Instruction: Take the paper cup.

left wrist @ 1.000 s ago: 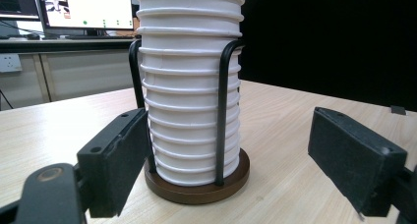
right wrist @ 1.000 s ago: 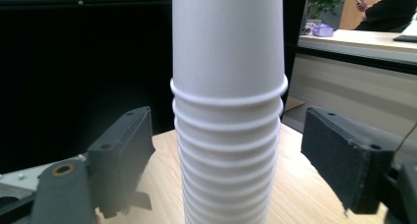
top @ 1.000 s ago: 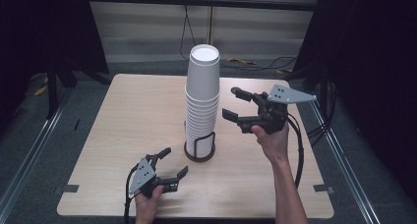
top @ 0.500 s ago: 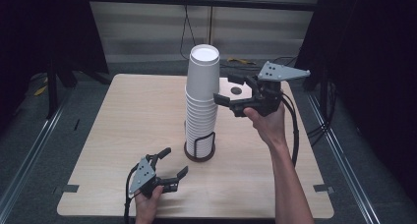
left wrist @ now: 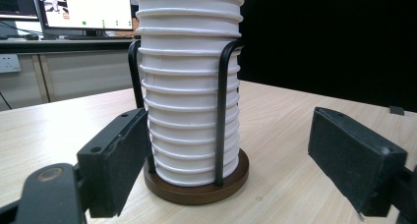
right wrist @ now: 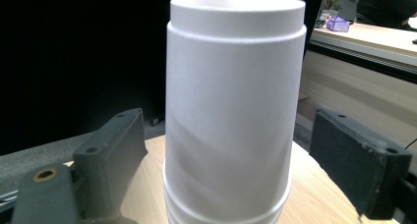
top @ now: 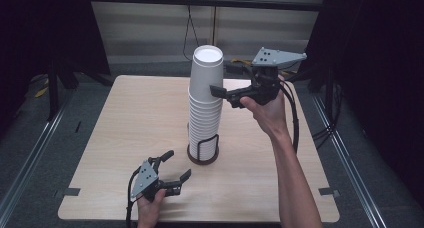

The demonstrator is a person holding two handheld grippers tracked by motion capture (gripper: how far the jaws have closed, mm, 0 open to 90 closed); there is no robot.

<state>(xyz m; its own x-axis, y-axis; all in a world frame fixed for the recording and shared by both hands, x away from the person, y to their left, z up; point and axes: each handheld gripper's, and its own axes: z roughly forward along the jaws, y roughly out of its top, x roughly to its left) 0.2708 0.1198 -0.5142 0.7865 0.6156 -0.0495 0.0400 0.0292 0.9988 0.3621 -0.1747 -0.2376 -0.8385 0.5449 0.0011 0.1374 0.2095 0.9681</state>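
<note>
High view: a tall stack of cups (top: 205,100), white and nested upside down, stands mid-table in a dark wire holder (top: 203,150) on a round base. The right gripper (top: 223,92) is raised level with the top cup (top: 207,68), jaws spread either side of it, not pressing. The left gripper (top: 176,168) sits low at the near edge of the table (top: 125,118), jaws parted and empty, pointing at the holder.

Left gripper view: the holder's base (left wrist: 196,187) and wire uprights frame the lower cups (left wrist: 189,111). Both pads stand clear; the left pad overlaps the stack in the picture, but contact cannot be confirmed.

Right gripper view: the top cup (right wrist: 231,101) stands between the jaws with a gap on each side.

Handling, as a judgement: thin paper or foam cups, very light, easily dented, smooth-walled. Best hold is on the sidewall just below the closed end, squeezed gently. Nested cups may cling, so the lift could drag the next one along.

Hard to read: the stack's top is cut off in the left gripper view and its lower part in the right gripper view. The cup count is unclear.
</note>
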